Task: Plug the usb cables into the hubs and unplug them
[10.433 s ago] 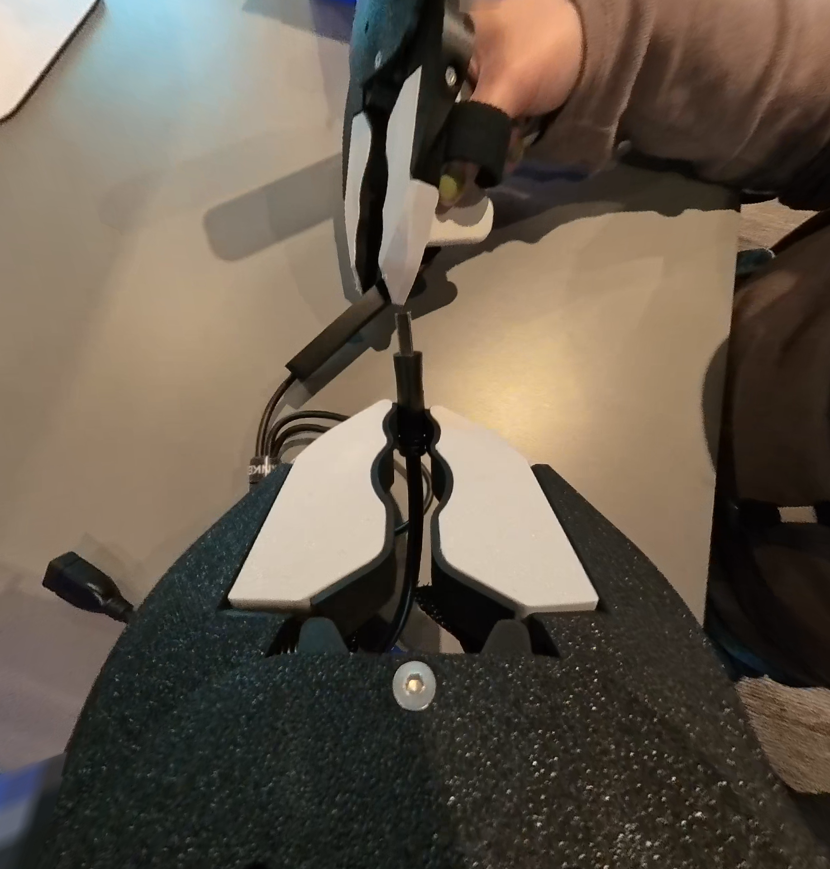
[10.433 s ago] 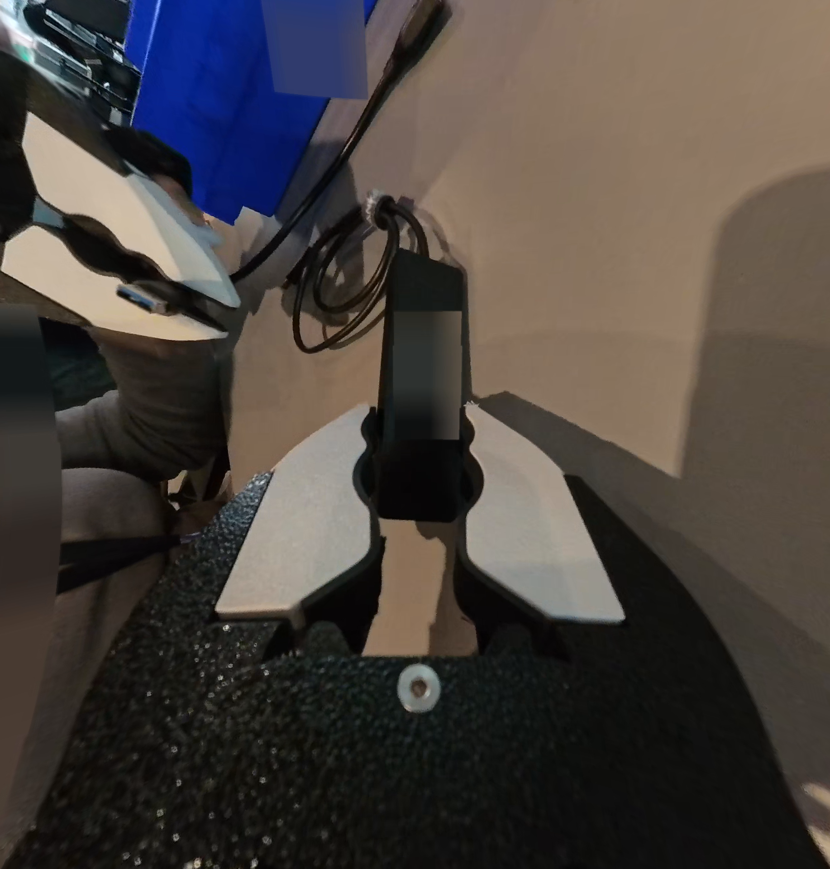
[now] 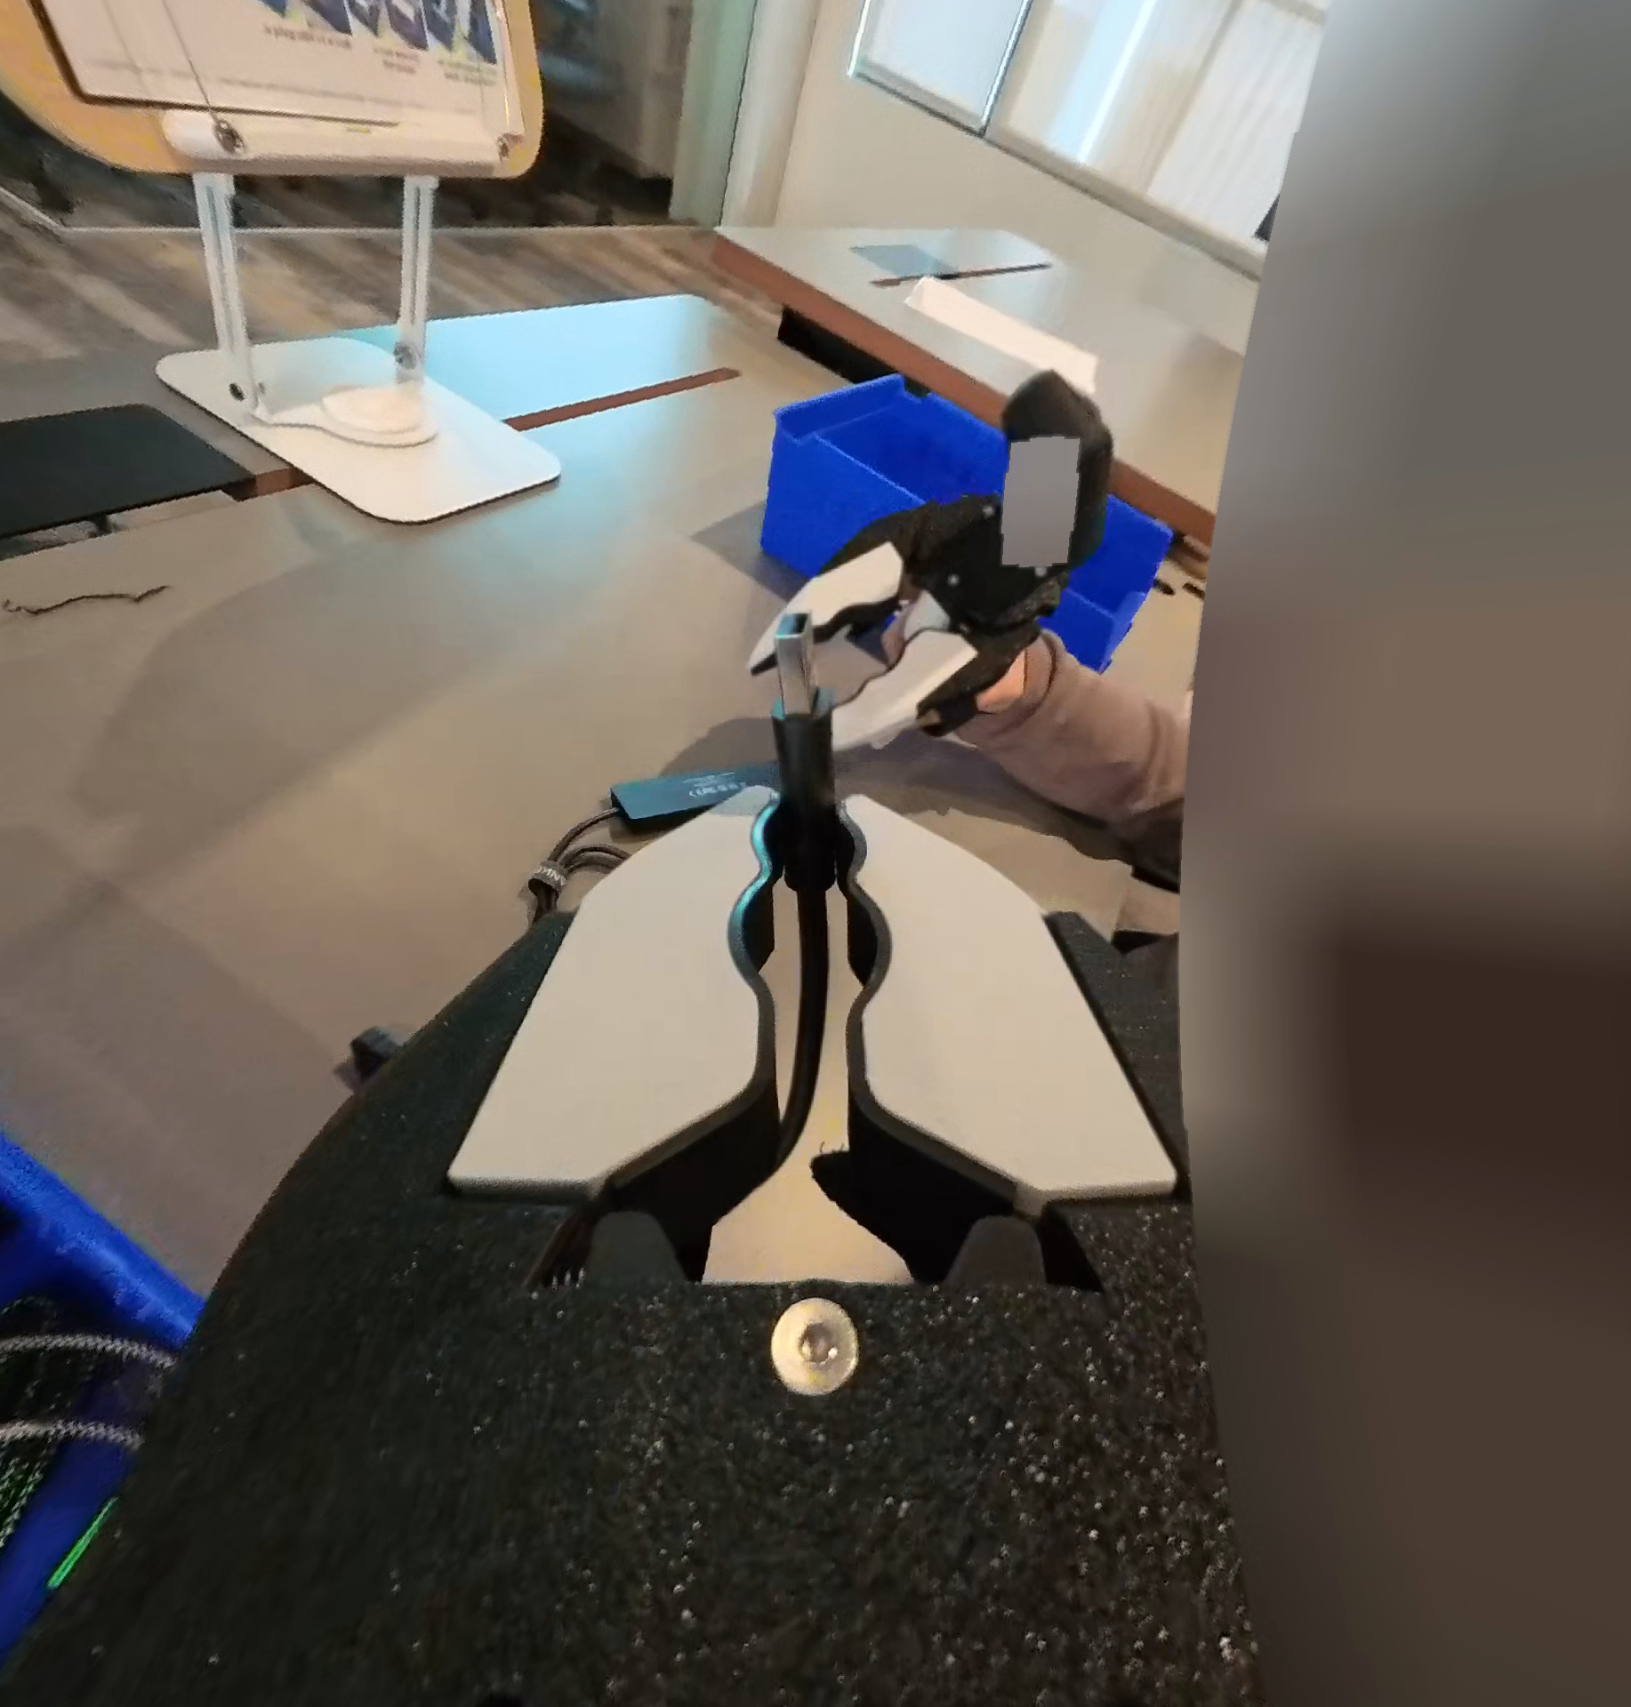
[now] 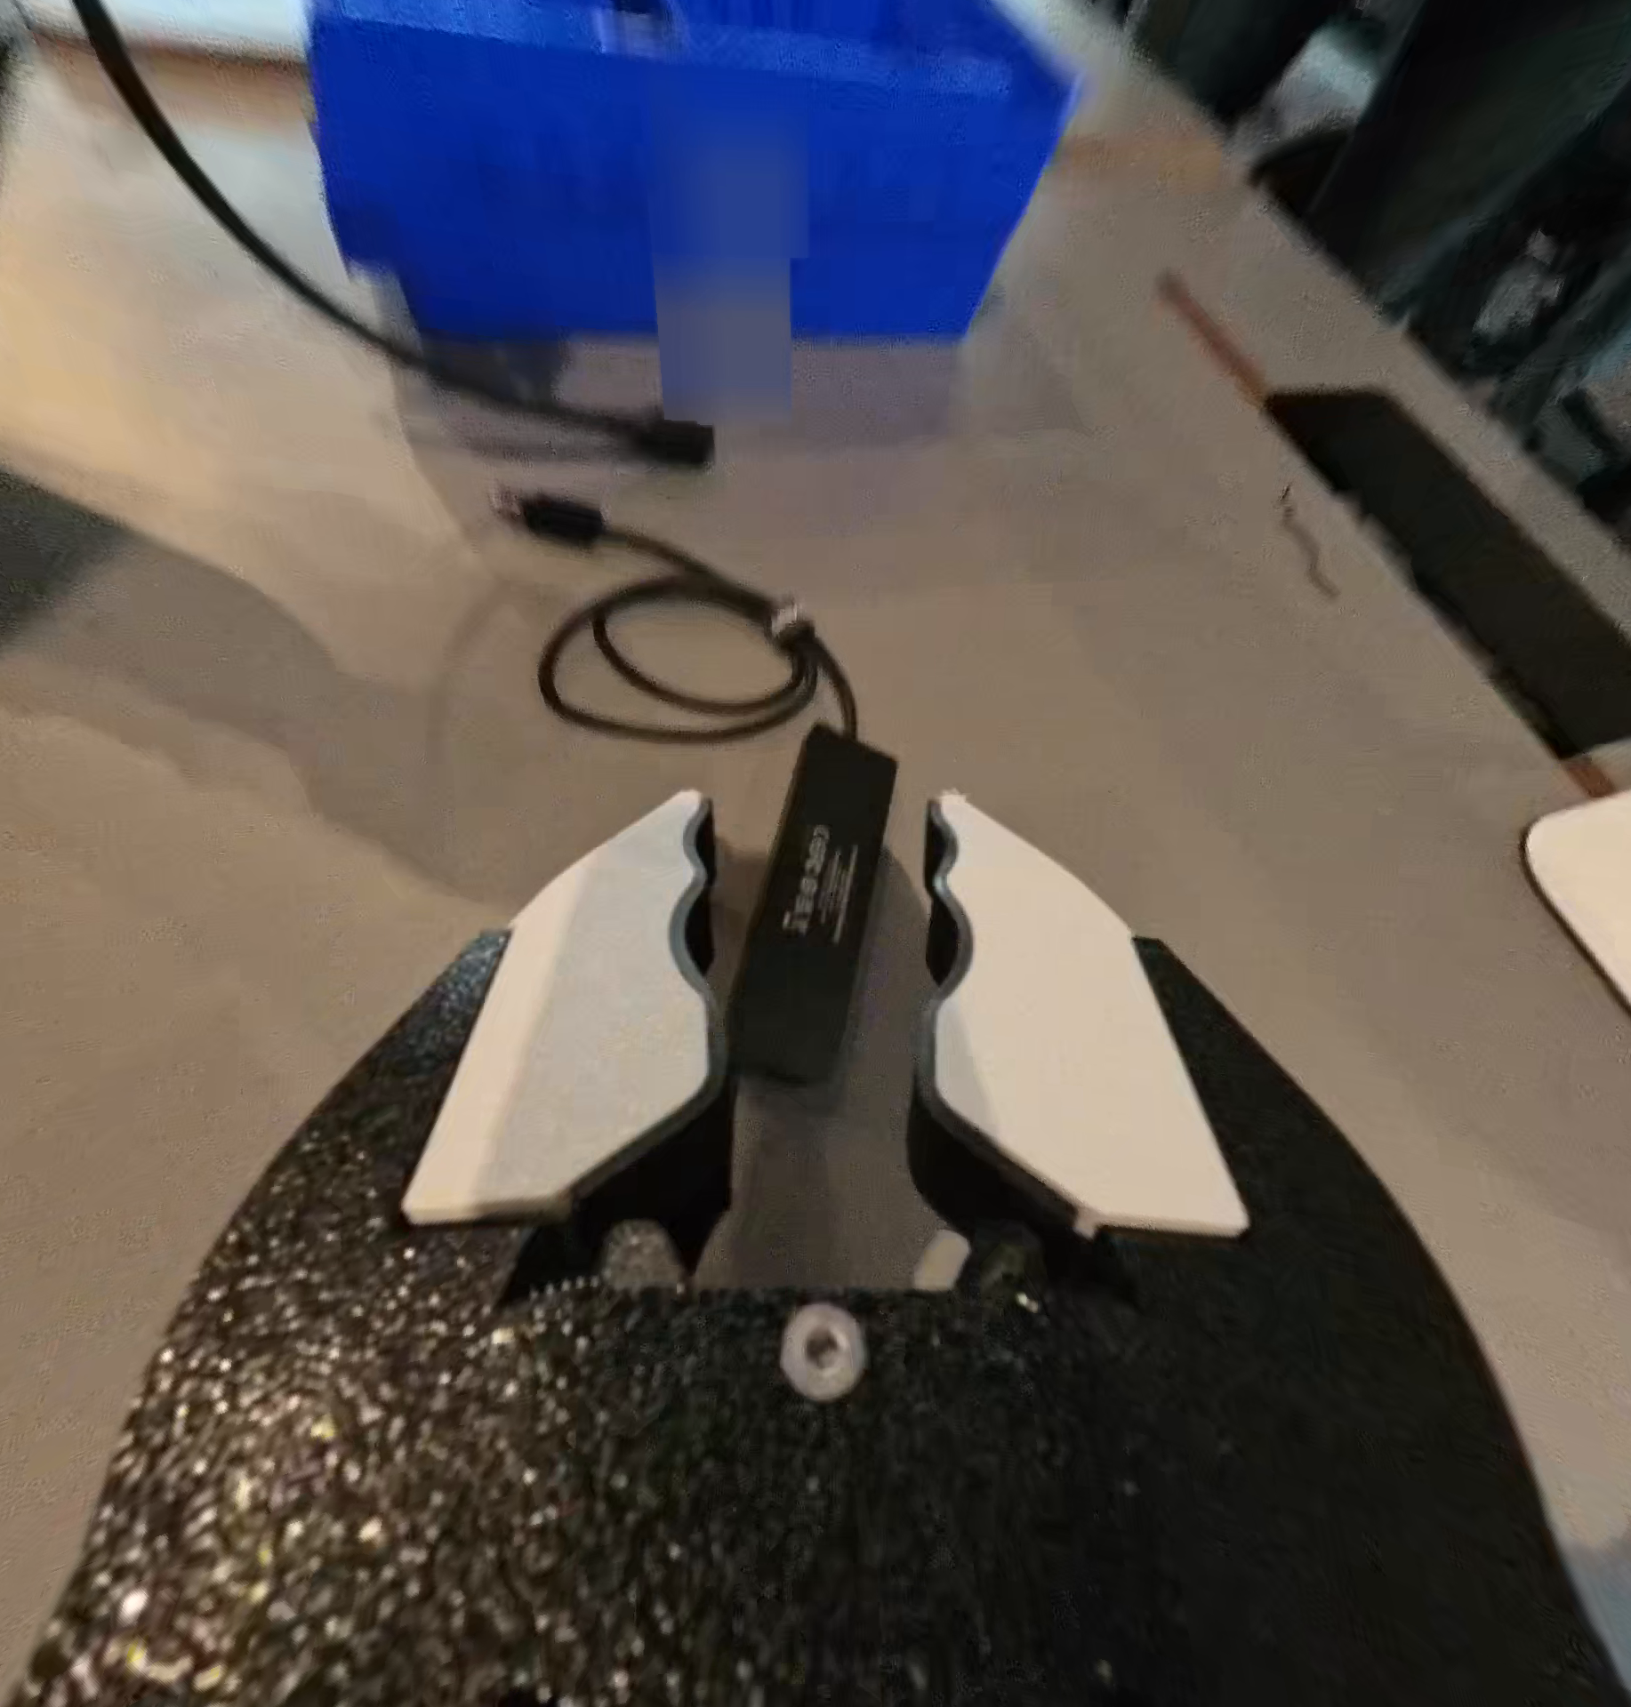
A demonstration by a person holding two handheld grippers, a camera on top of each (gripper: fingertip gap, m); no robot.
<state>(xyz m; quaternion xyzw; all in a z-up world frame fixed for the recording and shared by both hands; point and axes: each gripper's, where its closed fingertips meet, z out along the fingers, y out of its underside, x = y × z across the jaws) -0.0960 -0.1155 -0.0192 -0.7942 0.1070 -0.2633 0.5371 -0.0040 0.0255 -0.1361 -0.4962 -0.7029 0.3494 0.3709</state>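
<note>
Between the open right hand-held gripper (image 4: 816,831) fingers, seemingly untouched, lies the hub (image 4: 816,901)

Claw (image 3: 801,836) body: rough, grainy black plastic (speckled), with smooth matt grey pads (image 3: 645,998). Plug (image 3: 796,647) tip shiny metal. Tabletop (image 3: 331,739) smooth, faintly glossy. Bin (image 4: 608,166), upper middle, blue plastic.

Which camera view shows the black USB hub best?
The right wrist view. There the USB hub lies on the table between the open fingers of the right gripper, its whole length visible. In the left wrist view only a part of it shows, behind the USB plug held in the left gripper.
</note>
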